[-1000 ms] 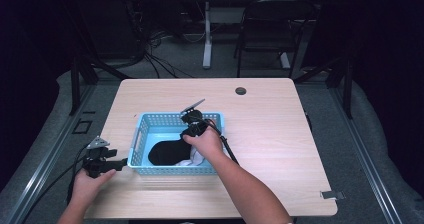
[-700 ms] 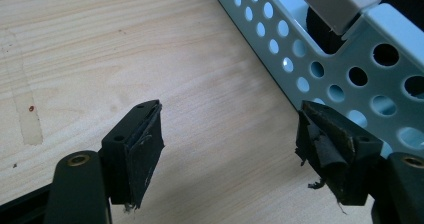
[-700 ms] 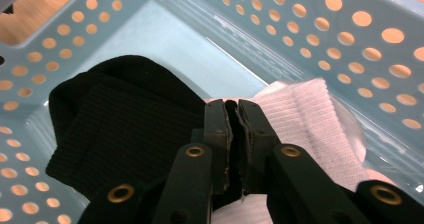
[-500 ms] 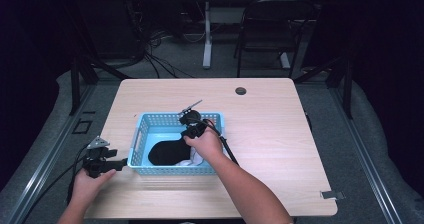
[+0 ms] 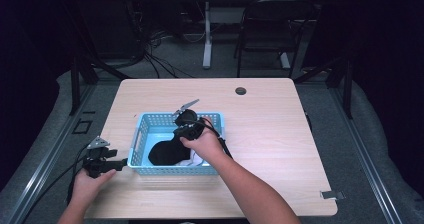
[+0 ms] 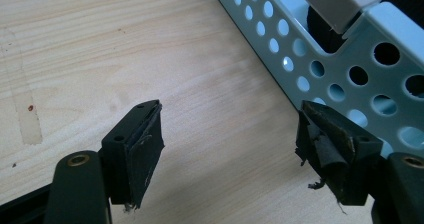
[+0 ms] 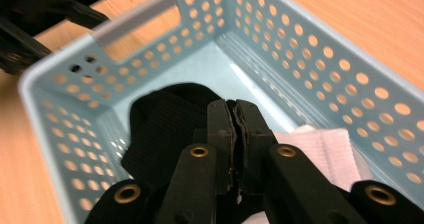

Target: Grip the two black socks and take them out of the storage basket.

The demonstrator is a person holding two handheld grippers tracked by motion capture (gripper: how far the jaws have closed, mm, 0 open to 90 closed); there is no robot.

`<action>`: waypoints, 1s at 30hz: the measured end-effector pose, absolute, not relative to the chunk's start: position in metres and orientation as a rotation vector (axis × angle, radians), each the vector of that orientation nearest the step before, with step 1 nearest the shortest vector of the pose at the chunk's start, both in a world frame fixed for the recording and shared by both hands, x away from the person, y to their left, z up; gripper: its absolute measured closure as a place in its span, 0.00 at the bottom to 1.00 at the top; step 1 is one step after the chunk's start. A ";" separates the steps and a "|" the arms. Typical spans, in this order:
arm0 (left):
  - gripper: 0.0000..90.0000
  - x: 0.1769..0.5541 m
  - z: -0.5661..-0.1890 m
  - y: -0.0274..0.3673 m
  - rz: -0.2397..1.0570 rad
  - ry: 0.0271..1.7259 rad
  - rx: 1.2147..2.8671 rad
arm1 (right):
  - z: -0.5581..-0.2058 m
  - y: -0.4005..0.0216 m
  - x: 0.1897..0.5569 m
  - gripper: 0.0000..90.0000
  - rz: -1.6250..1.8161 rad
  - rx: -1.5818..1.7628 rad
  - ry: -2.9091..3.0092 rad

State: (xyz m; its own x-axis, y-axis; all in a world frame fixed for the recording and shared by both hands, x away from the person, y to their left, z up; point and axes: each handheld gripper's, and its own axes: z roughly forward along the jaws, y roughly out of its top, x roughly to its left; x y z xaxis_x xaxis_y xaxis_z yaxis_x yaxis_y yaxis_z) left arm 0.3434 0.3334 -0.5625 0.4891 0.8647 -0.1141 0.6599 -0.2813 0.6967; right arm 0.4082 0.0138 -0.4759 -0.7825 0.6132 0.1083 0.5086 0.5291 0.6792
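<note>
Basket [image 5: 141,136] sits mid-table [image 5: 280,134], holding black cloth [image 7: 165,119] and white cloth [image 7: 330,144]. Right claw [image 7: 236,115], pressed together and empty, hovers over them. Left claw [image 6: 230,144] gapes beside its wall; a nudge could slide it.

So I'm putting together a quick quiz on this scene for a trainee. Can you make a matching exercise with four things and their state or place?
Things:
1. left gripper
2. right gripper
3. black cloth
4. white cloth

State or place:
a. jaws pressed together, over the blue basket
b. lying inside the basket, toward its left end in the high view
c. jaws wide apart, over bare table beside the basket's outer wall
d. light, folded, in the basket beside the dark fabric

Pairs: 1-c, 2-a, 3-b, 4-d
</note>
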 end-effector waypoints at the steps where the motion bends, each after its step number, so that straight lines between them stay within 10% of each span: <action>1: 0.30 0.343 -0.563 0.333 0.375 1.253 2.036 | -0.473 0.013 0.408 0.96 1.091 0.960 2.628; 30: 0.30 0.343 -0.563 0.333 0.375 1.253 2.044 | -0.357 -0.049 0.380 0.96 1.218 0.850 2.473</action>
